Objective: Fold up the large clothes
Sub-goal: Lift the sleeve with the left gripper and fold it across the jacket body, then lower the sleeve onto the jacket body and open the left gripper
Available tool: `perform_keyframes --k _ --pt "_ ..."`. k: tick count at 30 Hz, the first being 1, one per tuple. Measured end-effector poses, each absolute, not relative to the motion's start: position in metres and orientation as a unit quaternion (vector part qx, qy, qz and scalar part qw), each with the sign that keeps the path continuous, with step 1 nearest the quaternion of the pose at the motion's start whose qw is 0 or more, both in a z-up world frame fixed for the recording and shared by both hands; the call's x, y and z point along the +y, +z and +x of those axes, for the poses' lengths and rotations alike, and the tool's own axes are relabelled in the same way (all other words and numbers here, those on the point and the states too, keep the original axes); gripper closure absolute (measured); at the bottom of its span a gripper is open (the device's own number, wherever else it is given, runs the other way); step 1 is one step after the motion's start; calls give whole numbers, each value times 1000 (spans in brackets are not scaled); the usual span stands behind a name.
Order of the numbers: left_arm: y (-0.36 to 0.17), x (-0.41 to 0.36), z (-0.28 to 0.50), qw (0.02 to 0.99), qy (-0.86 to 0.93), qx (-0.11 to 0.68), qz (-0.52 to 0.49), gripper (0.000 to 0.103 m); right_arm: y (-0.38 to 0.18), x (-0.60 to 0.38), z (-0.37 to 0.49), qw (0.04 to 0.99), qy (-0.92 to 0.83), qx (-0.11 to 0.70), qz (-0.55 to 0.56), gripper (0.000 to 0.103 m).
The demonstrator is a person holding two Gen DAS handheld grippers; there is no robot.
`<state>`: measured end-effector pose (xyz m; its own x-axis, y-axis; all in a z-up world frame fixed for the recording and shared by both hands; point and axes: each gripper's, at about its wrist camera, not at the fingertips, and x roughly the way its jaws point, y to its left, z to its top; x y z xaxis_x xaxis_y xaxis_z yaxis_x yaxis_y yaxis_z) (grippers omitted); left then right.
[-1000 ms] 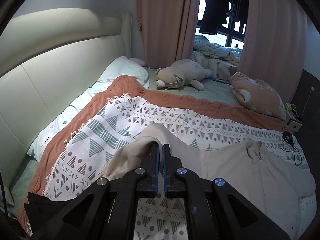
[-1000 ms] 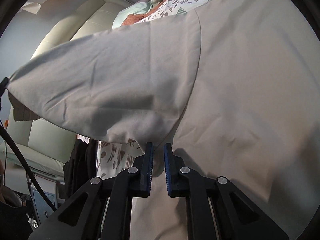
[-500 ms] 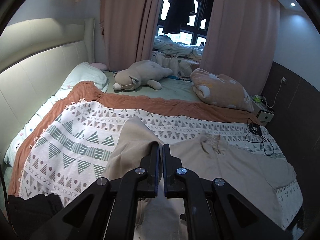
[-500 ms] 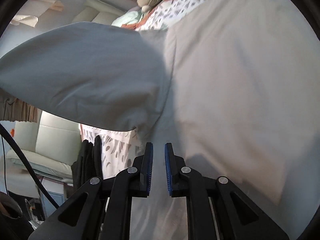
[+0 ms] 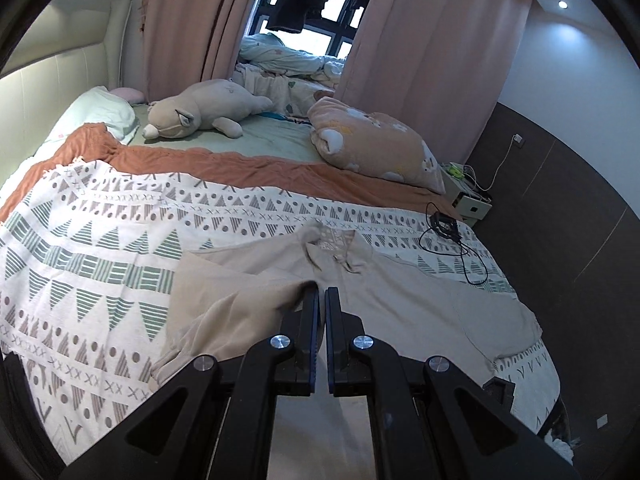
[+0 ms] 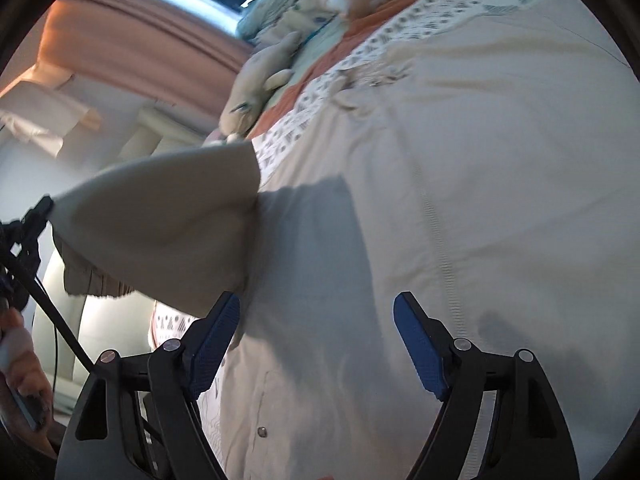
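A large beige shirt [image 5: 400, 300] lies spread on the patterned blanket [image 5: 100, 248], collar toward the pillows. My left gripper [image 5: 322, 300] is shut on the shirt's sleeve [image 5: 240, 312], which hangs lifted over the shirt's body. In the right wrist view that sleeve [image 6: 160, 232] stretches up to the left gripper [image 6: 40, 208] at the left edge. My right gripper [image 6: 316, 304] hovers over the shirt [image 6: 480, 160]. Its jaws are opening wide, the blue pads [image 6: 416, 344] touch no cloth, and nothing is between them.
A plush toy [image 5: 200, 114] and a peach pillow [image 5: 372, 140] lie at the bed's far end before pink curtains [image 5: 420, 40]. A black cable [image 5: 448, 236] lies on the blanket's right edge, with a dark wall beyond it. A padded headboard [image 5: 60, 52] runs along the left. A hand [image 6: 20, 360] shows lower left.
My left gripper carried the sleeve rightward across the shirt. The right gripper's jaws went from shut to wide apart, and it rose away from the fabric.
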<state>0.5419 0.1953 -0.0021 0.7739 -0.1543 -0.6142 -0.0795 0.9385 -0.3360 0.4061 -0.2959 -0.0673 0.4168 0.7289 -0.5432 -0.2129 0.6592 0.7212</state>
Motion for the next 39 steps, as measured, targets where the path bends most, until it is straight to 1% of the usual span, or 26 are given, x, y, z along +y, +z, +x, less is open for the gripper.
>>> perform_keyframes --k 6,11,15,19,21,22,23,24,25,29,34,39 --pt "-39 163 566 912 -43 354 -201 97 -64 -314 411 789 278 444 320 25" --pt "-83 143 582 896 -48 365 -249 97 -79 -349 408 790 247 435 355 25" --pt "-127 123 595 874 -50 397 -276 97 -79 -370 407 793 223 428 372 25" --pt "-155 110 598 856 -29 418 -304 97 -77 -384 401 792 210 424 386 25" --pt "-161 103 595 854 -33 418 -307 94 -78 -389 398 791 206 420 395 25" --pt "-162 98 594 854 -36 418 -308 85 -77 -391 396 790 205 419 398 25" --pt "-163 94 592 853 -41 418 -310 63 -79 -392 396 789 207 418 400 25" --pt "-165 91 592 851 -46 417 -315 44 -79 -392 395 788 209 418 401 25" --pt "-165 90 589 850 -52 414 -321 0 -80 -393 395 788 211 418 400 25" --pt "-160 90 572 856 -47 390 -337 0 -79 -394 395 792 213 415 395 25" --pt "-147 110 549 867 -16 371 -331 0 -74 -388 395 800 215 413 378 25" --pt "-132 131 523 890 37 355 -286 0 -64 -366 394 811 234 412 343 25"
